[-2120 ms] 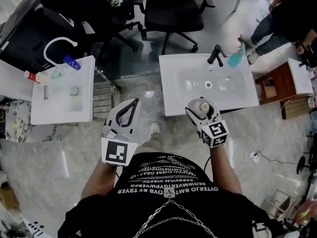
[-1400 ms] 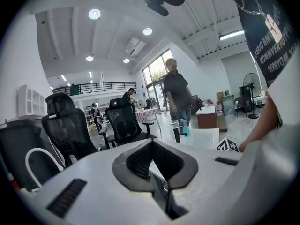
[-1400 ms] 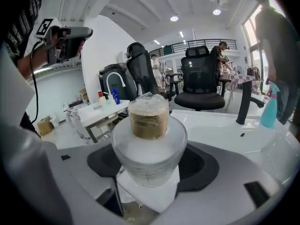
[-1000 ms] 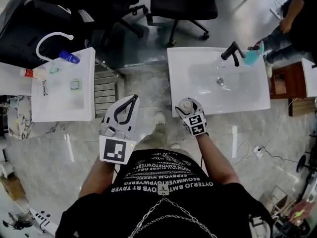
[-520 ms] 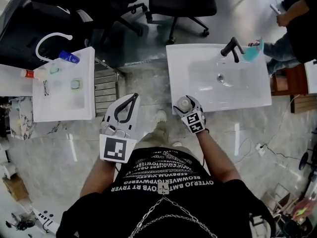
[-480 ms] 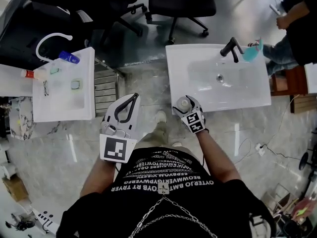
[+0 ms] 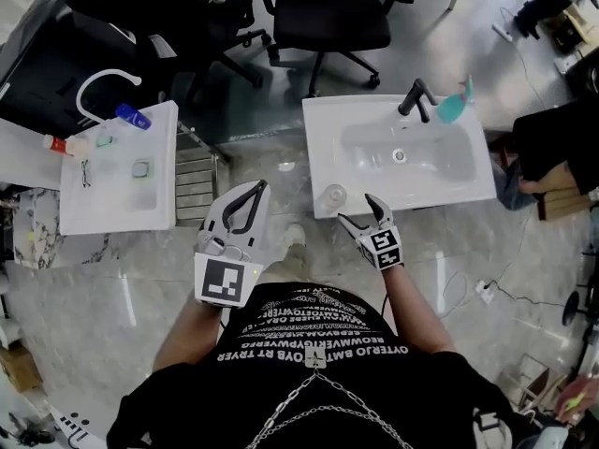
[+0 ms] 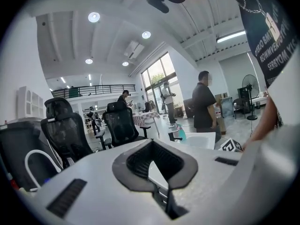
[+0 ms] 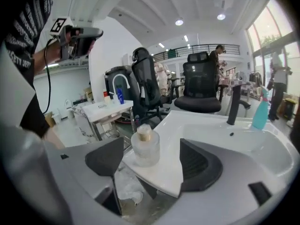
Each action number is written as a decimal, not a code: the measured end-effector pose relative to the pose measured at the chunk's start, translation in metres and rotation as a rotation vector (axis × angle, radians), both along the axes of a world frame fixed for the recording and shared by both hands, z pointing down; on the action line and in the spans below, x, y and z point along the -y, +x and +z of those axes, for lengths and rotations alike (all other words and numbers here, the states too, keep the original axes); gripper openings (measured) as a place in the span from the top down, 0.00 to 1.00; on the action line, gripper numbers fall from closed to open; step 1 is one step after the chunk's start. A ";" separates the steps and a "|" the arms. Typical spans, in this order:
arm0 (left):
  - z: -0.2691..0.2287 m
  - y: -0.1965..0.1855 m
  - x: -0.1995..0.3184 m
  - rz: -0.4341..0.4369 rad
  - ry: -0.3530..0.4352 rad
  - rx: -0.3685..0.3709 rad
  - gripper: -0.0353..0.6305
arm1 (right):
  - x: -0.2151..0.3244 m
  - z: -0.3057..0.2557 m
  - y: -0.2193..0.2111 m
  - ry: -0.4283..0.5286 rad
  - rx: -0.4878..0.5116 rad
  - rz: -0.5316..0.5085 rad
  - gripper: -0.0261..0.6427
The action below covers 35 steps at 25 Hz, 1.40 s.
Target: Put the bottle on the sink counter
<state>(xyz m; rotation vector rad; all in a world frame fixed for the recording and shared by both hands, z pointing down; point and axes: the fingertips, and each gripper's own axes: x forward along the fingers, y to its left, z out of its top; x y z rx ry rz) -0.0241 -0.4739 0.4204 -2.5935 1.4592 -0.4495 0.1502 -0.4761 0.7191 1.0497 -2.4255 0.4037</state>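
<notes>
Bottle (image 7: pixel 334 195) sits on the sink counter (image 7: pixel 318 134), lower-left corner, mid-frame. The right tool (image 7: pixel 358 210) just opened wide and isn't touching it. Left tool (image 7: pixel 255 191) is closed and empty. Faucet (image 7: pixel 413 99) and teal sprayer (image 7: pixel 451 108) are upper right, well apart.

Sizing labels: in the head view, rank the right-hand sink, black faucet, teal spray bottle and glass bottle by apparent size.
1. right-hand sink
2. black faucet and teal spray bottle, about alike
3. glass bottle

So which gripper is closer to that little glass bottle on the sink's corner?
Right. The right gripper sits just short of the bottle, its fingers just opened wider, clear of it. The left gripper is further off, over the floor beside the sink.
</notes>
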 end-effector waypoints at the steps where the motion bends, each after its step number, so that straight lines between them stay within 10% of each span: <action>1: -0.003 0.002 -0.005 -0.001 0.005 -0.008 0.94 | -0.004 -0.019 0.007 0.031 0.032 0.022 0.41; 8: -0.023 0.018 -0.047 -0.005 0.052 -0.036 0.94 | -0.035 -0.182 0.054 0.350 0.144 0.190 0.97; 16: -0.029 0.041 -0.106 -0.004 0.047 -0.064 0.94 | -0.094 -0.290 0.064 0.471 0.119 0.143 0.97; 35: -0.040 0.083 -0.170 0.081 0.071 -0.009 0.94 | -0.143 -0.278 0.074 0.424 0.109 0.159 0.97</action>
